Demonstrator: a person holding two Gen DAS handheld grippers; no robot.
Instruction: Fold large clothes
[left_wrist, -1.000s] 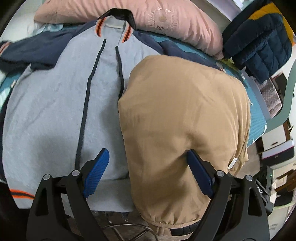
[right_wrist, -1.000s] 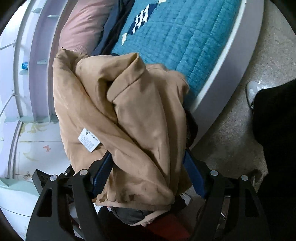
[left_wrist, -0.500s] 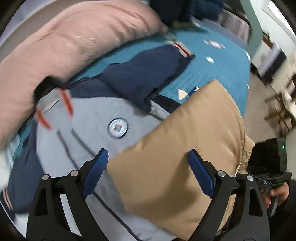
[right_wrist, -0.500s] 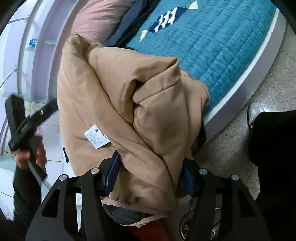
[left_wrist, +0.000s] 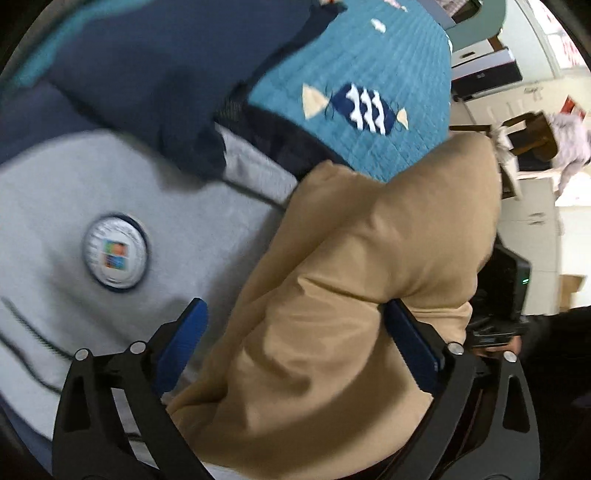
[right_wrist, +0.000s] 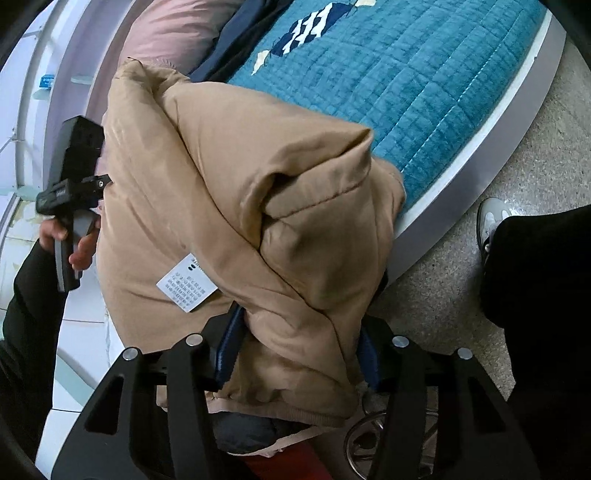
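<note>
A tan padded jacket (left_wrist: 362, 280) is bunched up at the bed's edge; it also fills the right wrist view (right_wrist: 229, 192), with a white care label (right_wrist: 186, 282) showing. My right gripper (right_wrist: 295, 350) is shut on a thick fold of the tan jacket. My left gripper (left_wrist: 295, 339) is wide open, its blue pads either side of the jacket's folded end, the right pad touching the cloth. A grey and navy zip jacket (left_wrist: 122, 206) with a round badge (left_wrist: 114, 253) lies flat on the bed to the left.
The bed has a teal quilt (left_wrist: 388, 62) with a fish patch and a white rim (right_wrist: 476, 147). A pink pillow (right_wrist: 173, 33) lies at its head. The person's shoe (right_wrist: 491, 218) and dark trouser leg stand on the speckled floor. A chair base (right_wrist: 365, 439) is below.
My left gripper has swung right and closer over the grey jacket, from its collar to its badge. My right gripper has closed tighter on the tan jacket and lifted it.
</note>
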